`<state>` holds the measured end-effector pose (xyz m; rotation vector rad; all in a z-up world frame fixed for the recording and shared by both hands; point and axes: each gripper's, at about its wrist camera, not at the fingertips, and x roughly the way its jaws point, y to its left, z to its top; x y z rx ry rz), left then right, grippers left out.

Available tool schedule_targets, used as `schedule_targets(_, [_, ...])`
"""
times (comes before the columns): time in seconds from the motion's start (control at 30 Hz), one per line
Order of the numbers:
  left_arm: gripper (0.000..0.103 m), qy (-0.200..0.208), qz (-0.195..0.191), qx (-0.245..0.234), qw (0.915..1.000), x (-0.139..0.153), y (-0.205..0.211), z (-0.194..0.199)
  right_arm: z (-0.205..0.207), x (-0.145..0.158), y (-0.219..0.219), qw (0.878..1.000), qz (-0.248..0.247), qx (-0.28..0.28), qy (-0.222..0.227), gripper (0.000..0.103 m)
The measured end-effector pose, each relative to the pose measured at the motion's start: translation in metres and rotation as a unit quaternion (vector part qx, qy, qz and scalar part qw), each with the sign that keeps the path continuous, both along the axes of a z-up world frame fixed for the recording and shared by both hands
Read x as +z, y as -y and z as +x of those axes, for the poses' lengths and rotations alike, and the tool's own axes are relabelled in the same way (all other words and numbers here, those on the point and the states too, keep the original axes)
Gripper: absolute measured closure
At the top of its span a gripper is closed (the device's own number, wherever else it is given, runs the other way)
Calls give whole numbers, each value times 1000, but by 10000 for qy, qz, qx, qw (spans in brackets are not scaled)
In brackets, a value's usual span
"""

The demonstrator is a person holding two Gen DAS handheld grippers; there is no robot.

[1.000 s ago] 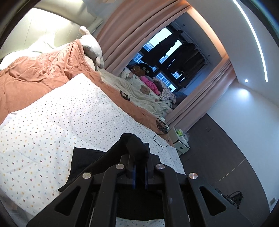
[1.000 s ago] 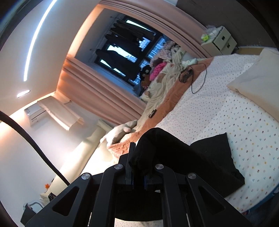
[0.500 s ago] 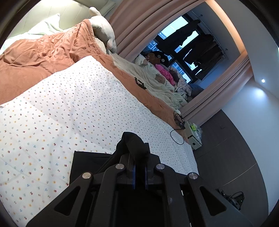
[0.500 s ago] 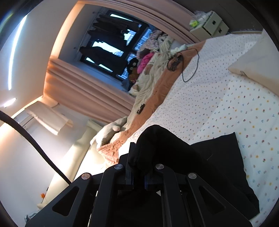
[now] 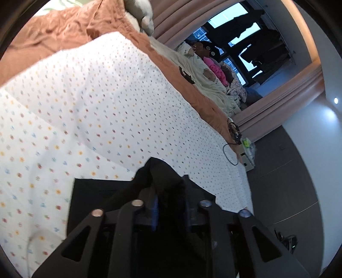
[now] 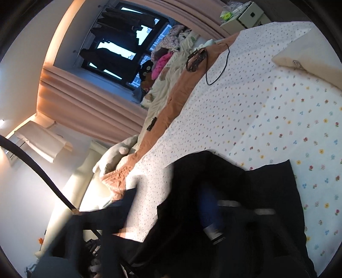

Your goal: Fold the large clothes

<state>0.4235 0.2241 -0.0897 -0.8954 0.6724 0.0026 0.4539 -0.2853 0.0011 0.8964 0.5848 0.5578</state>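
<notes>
A flower-print sheet (image 5: 102, 111) covered the bed, with a rust-orange quilt (image 5: 64, 27) bunched along its far edge and a pale plush toy (image 5: 141, 12) lying on that quilt. Beyond lay a heap of clothes (image 5: 215, 70) below the dark window, and a black cable (image 6: 215, 66) trailed across the sheet near a cream pillow (image 6: 310, 62). The black garment (image 5: 89, 198) lay flat on the sheet, close to the cameras. The left gripper (image 5: 170, 205) was opening, a fold of the garment between its narrowly parted jaws. The right gripper (image 6: 213, 213) was opening wide (blurred), garment cloth draped over it; no grip showed.
</notes>
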Motion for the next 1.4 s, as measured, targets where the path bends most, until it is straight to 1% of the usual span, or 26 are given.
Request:
schedule_targets(0.03, [49,22,-128,36,9999,-5,-1,1,-1,1,1,10000,32,23,16,13])
schedule_targets(0.07, [21,71,-186,63,9998,-8,-1,0,3,-3,1,10000,52,79,-32,13])
schedule_targets(0.1, [13,169,-184,125,9996,-9,0,-2,4,-6,1,9999,76,136,-53,13])
schedule_targets(0.13, [10,217,-154,192,9995,-9,0,-4,4,-7,1,9998,39,143,-135,13])
schedule_targets(0.2, [10,180,-115,269,9994,-12,-1,-7,7,-13,2,9997,14,184,-156,13])
schedule_targets(0.27, [10,78,-119,253,9996,-16,-1,-9,5,-13,2,9995,-115,136,-259,13])
schedule_targets(0.3, [10,4,-42,249,9997,-17,-1,-12,4,-11,2,9993,-209,106,-289,13])
schedule_targets(0.47, [10,-331,635,309,9970,-20,-2,-28,-11,7,5,9953,-870,-95,-409,13])
schedule_targets(0.57, [10,-587,785,227,9949,-29,-8,-37,-23,18,7,9894,-1372,-226,-427,13])
schedule_targets(0.63, [10,-725,897,195,9931,-34,-11,-42,-32,23,6,9814,-1845,-252,-458,13])
schedule_targets(0.7, [11,-851,1057,155,9906,-39,-12,-48,-40,25,5,9721,-2273,-296,-504,13])
schedule_targets(0.77, [17,-973,1163,56,9884,-45,-11,-52,-47,25,4,9629,-2618,-296,-577,13])
schedule_targets(0.83, [22,-1106,1237,-3,9861,-53,-8,-55,-54,24,2,9556,-2863,-271,-645,14])
schedule_targets(0.9, [27,-1217,1305,-39,9839,-60,-6,-58,-60,20,1,9502,-3017,-260,-735,19])
schedule_targets(0.93, [32,-1302,1330,-68,9825,-65,-5,-59,-62,22,-3,9488,-3050,-253,-785,21])
schedule_targets(0.97, [40,-1348,1332,-98,9818,-68,-3,-59,-63,20,-5,9477,-3069,-224,-850,26])
schedule_targets(1.0, [46,-1388,1324,-150,9813,-72,-1,-60,-65,19,-6,9475,-3068,-192,-884,38])
schedule_targets(1.03, [63,-1436,1332,-194,9804,-76,1,-60,-68,16,-7,9479,-3043,-121,-936,46])
schedule_targets(1.07, [71,-1513,1399,-186,9784,-78,2,-60,-67,14,-8,9483,-3022,-89,-966,62])
schedule_targets(1.1, [75,-1560,1493,-147,9763,-79,3,-60,-68,13,-8,9477,-3041,-121,-962,67])
schedule_targets(1.13, [84,-1563,1520,-125,9759,-79,2,-61,-71,15,-8,9475,-3057,-175,-916,71])
schedule_targets(1.17, [90,-1546,1504,-101,9764,-79,1,-62,-70,15,-7,9476,-3052,-228,-913,83])
schedule_targets(1.2, [91,-1519,1490,-75,9771,-78,-1,-63,-69,15,-5,9480,-3036,-291,-911,91])
schedule_targets(1.27, [96,-1464,1464,-32,9783,-75,-4,-64,-66,17,-2,9506,-2969,-325,-845,98])
schedule_targets(1.3, [96,-1453,1467,-28,9784,-74,-5,-63,-67,19,-2,9512,-2964,-324,-791,101])
schedule_targets(1.4, [97,-1449,1523,-18,9777,-74,-5,-58,-57,15,-8,9494,-3042,-338,-704,103])
